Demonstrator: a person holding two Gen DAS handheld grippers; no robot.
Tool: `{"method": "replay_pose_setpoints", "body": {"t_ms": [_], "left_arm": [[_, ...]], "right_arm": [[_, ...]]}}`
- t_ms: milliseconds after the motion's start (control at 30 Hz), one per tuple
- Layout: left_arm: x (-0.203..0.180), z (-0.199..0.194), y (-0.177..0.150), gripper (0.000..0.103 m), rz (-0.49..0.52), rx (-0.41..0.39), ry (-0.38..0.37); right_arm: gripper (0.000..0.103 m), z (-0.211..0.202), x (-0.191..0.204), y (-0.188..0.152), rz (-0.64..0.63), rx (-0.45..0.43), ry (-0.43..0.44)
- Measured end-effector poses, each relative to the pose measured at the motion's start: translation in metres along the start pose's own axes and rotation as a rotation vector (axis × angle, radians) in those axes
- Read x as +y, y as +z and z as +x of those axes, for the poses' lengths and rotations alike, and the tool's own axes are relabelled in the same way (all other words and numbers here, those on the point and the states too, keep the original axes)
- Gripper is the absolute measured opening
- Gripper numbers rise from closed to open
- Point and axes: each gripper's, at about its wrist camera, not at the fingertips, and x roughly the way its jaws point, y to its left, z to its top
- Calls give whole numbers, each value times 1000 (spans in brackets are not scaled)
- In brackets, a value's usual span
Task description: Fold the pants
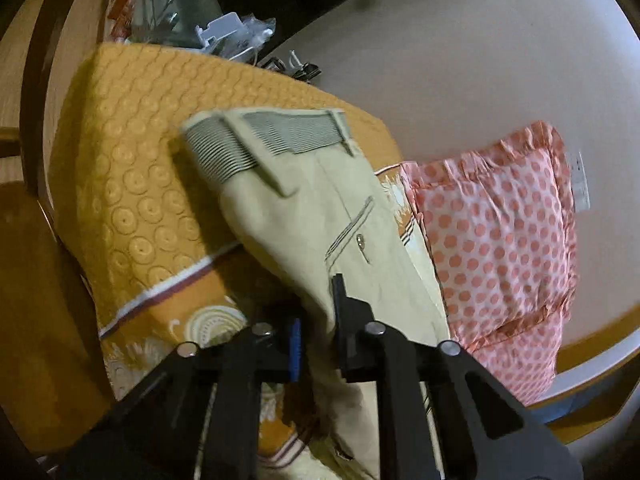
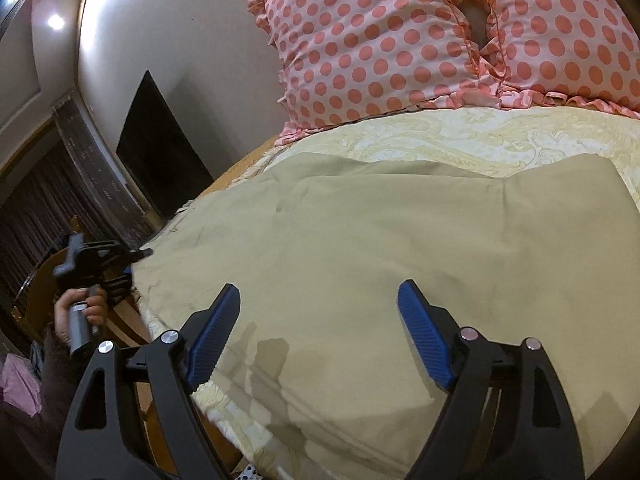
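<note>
Beige pants [image 1: 308, 216] lie on the bed, with the striped waistband [image 1: 280, 136] and a buttoned back pocket toward the far side in the left wrist view. My left gripper [image 1: 318, 312] is shut on the pants' fabric, which bunches between its fingers. In the right wrist view the pants [image 2: 380, 248] spread flat across the bed. My right gripper [image 2: 320, 300] is open and empty just above the cloth. The left gripper [image 2: 132, 258] shows there too, at the pants' left edge, gripping the cloth, held by a hand.
An orange patterned bedspread [image 1: 132, 168] covers the bed. Pink polka-dot pillows [image 2: 400, 40] lie at the head, one also in the left wrist view [image 1: 492, 240]. A dark panel [image 2: 160, 152] leans on the wall. Clutter [image 1: 228, 32] sits beyond the bed.
</note>
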Motion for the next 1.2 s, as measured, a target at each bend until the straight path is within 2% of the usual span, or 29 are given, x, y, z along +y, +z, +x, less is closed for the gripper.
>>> {"method": "replay_pose_setpoints", "body": {"t_ms": [33,100,133,267,333,367,433,467,500,567,600,667,733,833,867,933,967,1033,1067,1100,1133,1200], "left_arm": [[-13,0,-2,9,75,-18,55],[-44,-4,-7,9,212,-58,119],[-65,-7,-10,9,284,-78,127],[-159,-16,-38,8,587,-140,122],[-221,-14,-82,8,817,-144,79],[-241,-13,-102,8,898,-139,53],[-286,-10,-176,8,1151,-79,-64],[-293,-9,-199,8,1219,-50,-103],[-301,-7,-237,9,1328,13,-160],[-297,2,-300,9,1489,142,-230],[-284,11,-337,9,1578,236,-252],[-265,22,-370,9,1663,329,-255],[-248,31,-386,10,1684,399,-248],[-240,28,-384,10,1668,372,-247],[-241,28,-386,11,1662,373,-249],[-242,22,-381,25,1626,414,-273],[-241,17,-374,27,1601,433,-303],[-244,3,-354,43,1522,445,-360],[-251,4,-340,48,1475,430,-373],[-251,3,-317,56,1413,389,-361],[-252,9,-293,60,1360,347,-326],[-250,33,-249,61,1254,311,-231]], "right_arm": [[83,-2,0,-1,2,-2,7],[83,-8,-2,-1,7,-10,22],[83,-15,-5,0,13,-22,27],[83,-44,-22,4,42,-87,11],[84,-68,-39,8,75,-145,-30],[84,-76,-45,8,90,-165,-45],[84,-101,-64,10,141,-230,-100],[85,-113,-74,10,169,-259,-126],[86,-128,-85,9,207,-294,-154],[88,-149,-104,7,284,-331,-164],[89,-155,-112,5,319,-339,-159],[89,-169,-133,0,422,-347,-130],[89,-172,-146,-1,487,-332,-82],[89,-159,-158,6,546,-265,-2],[89,-152,-159,9,548,-235,-2],[88,-131,-158,17,512,-154,-56],[86,-121,-157,19,492,-116,-81],[77,-96,-154,23,458,-31,-92],[76,-91,-149,25,411,-15,-137],[70,-85,-144,28,370,3,-163],[66,-80,-143,28,362,13,-159],[64,-74,-137,30,309,17,-181]]}}
